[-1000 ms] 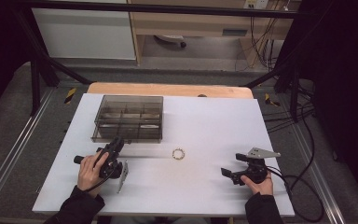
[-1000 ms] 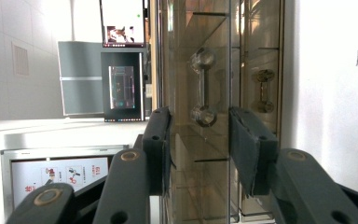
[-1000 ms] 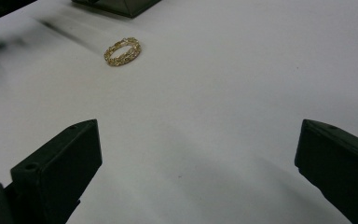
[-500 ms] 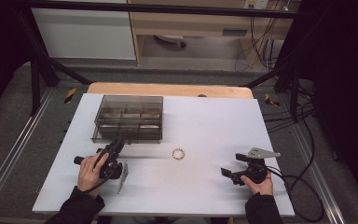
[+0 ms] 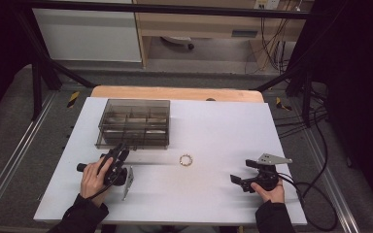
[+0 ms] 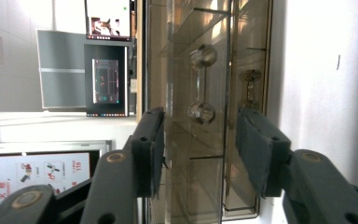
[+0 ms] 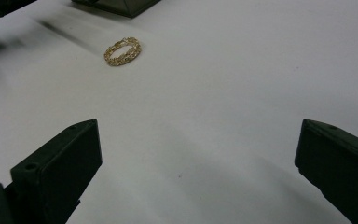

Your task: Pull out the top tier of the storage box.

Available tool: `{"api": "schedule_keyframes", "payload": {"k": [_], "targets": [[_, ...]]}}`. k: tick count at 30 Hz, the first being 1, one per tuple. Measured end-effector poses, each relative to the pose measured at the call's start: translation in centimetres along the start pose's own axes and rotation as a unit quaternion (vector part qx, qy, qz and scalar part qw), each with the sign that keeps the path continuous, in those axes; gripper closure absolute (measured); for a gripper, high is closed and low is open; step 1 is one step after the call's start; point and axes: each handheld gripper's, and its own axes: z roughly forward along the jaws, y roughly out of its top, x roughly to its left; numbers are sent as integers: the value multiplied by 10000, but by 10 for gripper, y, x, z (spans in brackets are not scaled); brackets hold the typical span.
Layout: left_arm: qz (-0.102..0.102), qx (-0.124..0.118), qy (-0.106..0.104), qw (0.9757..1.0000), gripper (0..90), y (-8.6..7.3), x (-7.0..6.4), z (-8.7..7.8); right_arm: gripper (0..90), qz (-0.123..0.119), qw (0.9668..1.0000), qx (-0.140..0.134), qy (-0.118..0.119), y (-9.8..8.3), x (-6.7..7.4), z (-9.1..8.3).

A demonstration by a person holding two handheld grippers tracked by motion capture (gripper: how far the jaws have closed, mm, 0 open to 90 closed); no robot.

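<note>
- My left hand-held gripper (image 5: 120,151) sits at the near-left corner of the smoky transparent plastic organiser box (image 5: 134,123). Its jaws have just been opening; in the left gripper view they stand apart on either side of the box's front wall, whose clear dumbbell-shaped handle (image 6: 200,84) lies beyond the pads (image 6: 261,154). I see no pad pressing on the plastic, so I count it as open.
- My right hand-held gripper (image 5: 237,180) rests near the right edge of the white tabletop (image 5: 223,121), jaws spread wide and empty, aimed toward the small gold chain-link ring (image 7: 122,51).
- That ring (image 5: 186,159) lies loose on the bare tabletop, right of the box and well apart from both grippers.
- Risk one, as I judge it: if I close the left jaws on the thin wall instead of the handle, the smooth plastic may slip, or the whole light box may slide or tilt rather than open.
- Risk two: the ring lies flat and low. Jaws coming down on it could skid over it, flick it across the tabletop, or push it instead of pinching it.
- Risk three: the right gripper's trailing cable (image 5: 315,194) loops near the tabletop edge and could snag as I reach left.
</note>
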Motion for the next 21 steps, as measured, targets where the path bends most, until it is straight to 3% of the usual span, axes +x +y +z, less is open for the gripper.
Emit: {"api": "schedule_keyframes", "payload": {"k": [6, 8, 11, 14, 21], "targets": [[-316, 80, -197, 9993, 430, -2, 7, -2, 10, 1, 10000, 4, -1, 0, 0, 0], [-589, 143, -410, 9973, 367, -3, 10, -4, 9, 4, 10000, -5, 0, 0, 0, 0], [-746, 146, -512, 9958, 336, -3, 12, -5, 9, 3, 10000, -8, -2, 0, 0, 0], [-1023, 163, -739, 9919, 299, -4, 16, -7, 9, 4, 10000, -6, -2, 0, 0, 0], [-1611, 193, -1135, 9802, 214, -5, 20, -13, 9, 3, 10000, 0, -1, 0, 0, 0]]}}
